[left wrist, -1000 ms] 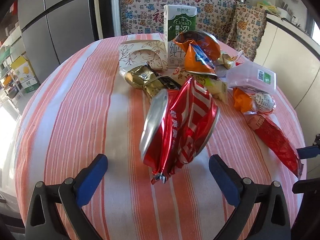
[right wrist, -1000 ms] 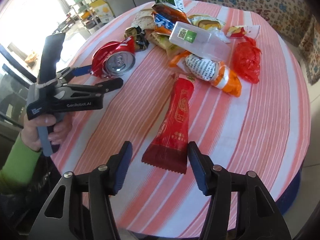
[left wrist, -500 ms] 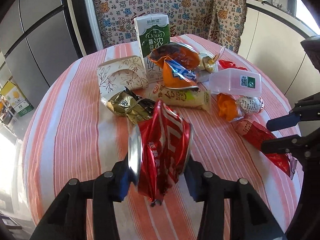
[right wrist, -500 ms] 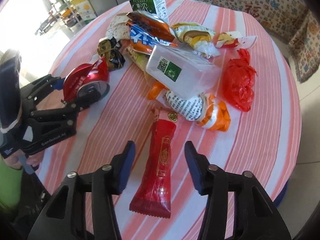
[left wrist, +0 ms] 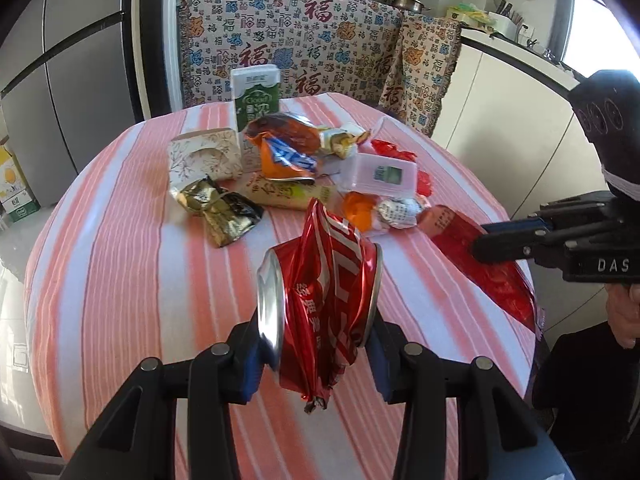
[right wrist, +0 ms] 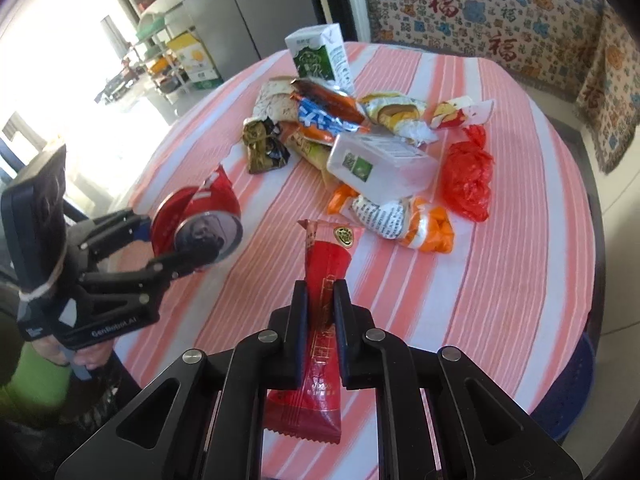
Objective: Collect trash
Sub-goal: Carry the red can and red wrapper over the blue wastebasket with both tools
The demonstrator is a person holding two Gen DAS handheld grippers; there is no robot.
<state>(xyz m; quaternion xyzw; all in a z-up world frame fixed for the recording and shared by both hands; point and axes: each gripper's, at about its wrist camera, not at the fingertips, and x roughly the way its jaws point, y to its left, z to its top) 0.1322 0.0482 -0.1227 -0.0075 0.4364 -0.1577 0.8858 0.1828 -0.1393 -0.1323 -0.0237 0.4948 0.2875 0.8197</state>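
Note:
My left gripper (left wrist: 316,344) is shut on a crushed red can (left wrist: 320,304), which hangs clear of the striped tablecloth (left wrist: 132,280); the right wrist view shows the same can (right wrist: 200,216) in that gripper (right wrist: 176,248) at the left. My right gripper (right wrist: 322,296) is shut on a long red snack wrapper (right wrist: 324,280), its lower end hanging below the fingers. In the left wrist view this wrapper (left wrist: 480,268) shows at the right under the right gripper (left wrist: 486,240).
A trash pile lies mid-table: a green milk carton (right wrist: 318,58), a clear plastic box (right wrist: 380,164), an orange chip bag (left wrist: 280,148), a gold foil wrapper (left wrist: 218,204), a red plastic bag (right wrist: 466,176), an orange-white packet (right wrist: 404,220). A patterned sofa cover (left wrist: 312,52) stands behind.
Both grippers closed: the left on the can, the right on the red wrapper. Both have since lifted their loads off the tablecloth.

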